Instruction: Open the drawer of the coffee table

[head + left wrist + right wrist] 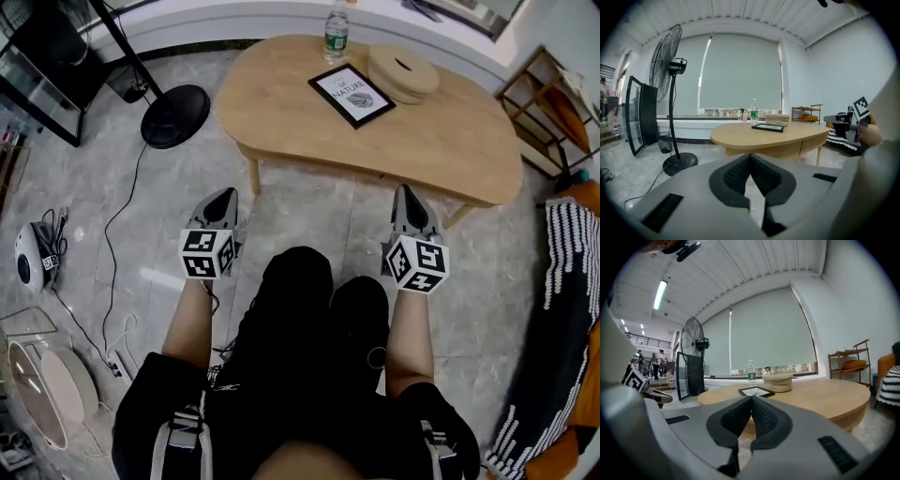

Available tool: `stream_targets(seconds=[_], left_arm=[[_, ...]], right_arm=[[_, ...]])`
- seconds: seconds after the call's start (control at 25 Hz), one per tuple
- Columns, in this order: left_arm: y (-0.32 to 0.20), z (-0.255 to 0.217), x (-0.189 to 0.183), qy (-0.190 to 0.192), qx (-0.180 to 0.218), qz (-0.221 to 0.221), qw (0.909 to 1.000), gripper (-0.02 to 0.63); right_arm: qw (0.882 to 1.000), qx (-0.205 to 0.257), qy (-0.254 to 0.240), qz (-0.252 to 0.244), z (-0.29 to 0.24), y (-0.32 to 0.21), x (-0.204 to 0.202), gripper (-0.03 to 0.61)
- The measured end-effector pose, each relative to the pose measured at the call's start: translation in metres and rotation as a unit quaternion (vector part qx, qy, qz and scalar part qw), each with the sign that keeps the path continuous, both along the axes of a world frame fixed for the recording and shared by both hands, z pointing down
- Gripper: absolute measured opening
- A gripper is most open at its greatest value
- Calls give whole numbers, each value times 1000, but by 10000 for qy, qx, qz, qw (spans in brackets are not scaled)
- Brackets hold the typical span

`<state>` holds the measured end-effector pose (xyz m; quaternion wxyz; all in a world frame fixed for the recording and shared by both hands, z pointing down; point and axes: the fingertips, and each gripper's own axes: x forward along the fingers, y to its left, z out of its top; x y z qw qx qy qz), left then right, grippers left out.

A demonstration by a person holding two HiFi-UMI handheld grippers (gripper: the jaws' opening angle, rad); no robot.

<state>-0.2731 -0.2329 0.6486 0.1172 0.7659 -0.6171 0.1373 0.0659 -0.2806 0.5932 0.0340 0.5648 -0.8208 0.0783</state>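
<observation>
You hold both forearms low beside your knees. The left gripper [224,194] and right gripper [407,190] are closed, empty and aimed at the counter [450,141]. Its drawer [814,144] sits shut, out of reach.

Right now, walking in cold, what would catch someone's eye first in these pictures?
The oval light-wood coffee table fills the head view's top, with a black-framed print lying flat mid-top beside a stack of round tan mats. Below it, the left gripper and right gripper, both shut, point toward its near edge without touching.
</observation>
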Motion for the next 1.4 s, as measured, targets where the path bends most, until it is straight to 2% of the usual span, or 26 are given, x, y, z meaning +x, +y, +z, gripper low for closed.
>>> stream_targets(seconds=[0.16,0.28,0.32,0.36,0.52,0.6,0.8,0.96,1.04,1.12,1.16,1.2,1.28,1.32,1.36,1.4], left_arm=[[-6,9,2,396,75,100,9991,18],[-11,20,5,1041,70,278,9941,19],[-14,24,8,1347,41,413,9900,94],[-16,29,12,1653,-10,541,9848,216],[-23,45,15,2512,-59,705,9653,246],[-31,54,12,3002,-31,625,9518,249],[-56,83,-15,4299,116,-75,9028,249],[-79,102,-26,5241,296,-230,8508,249],[-90,117,-32,5376,291,-256,8423,249],[-103,122,-28,5663,313,-35,8236,249],[-110,126,-26,5756,297,61,8172,249],[-117,133,-26,5759,254,101,8171,249],[-129,150,-28,5653,153,107,8246,249],[-134,156,-28,5646,131,126,8252,249],[-140,157,-26,5755,149,201,8174,249],[-145,155,-23,5941,192,302,8036,249]], right_arm=[[9998,-18,155,-138,12,-1,4,17],[9992,-78,251,-316,24,-1,4,17],[9986,-136,246,-448,28,-1,3,50],[9978,-204,235,-587,32,-2,2,154],[9968,-329,279,-675,44,-5,8,195],[9968,-383,294,-640,51,-7,11,201],[9965,-524,218,-621,67,-6,10,189],[9962,-602,237,-588,75,-9,7,189],[9962,-628,253,-555,78,-14,6,189],[9961,-654,258,-529,80,-20,4,189],[9960,-668,268,-521,81,-23,3,189],[9959,-685,282,-516,82,-25,2,189],[9955,-735,319,-514,85,-28,-1,187],[9951,-764,351,-521,88,-29,-3,186],[9947,-789,395,-532,90,-29,-5,184],[9942,-808,444,-545,93,-30,-8,185]])
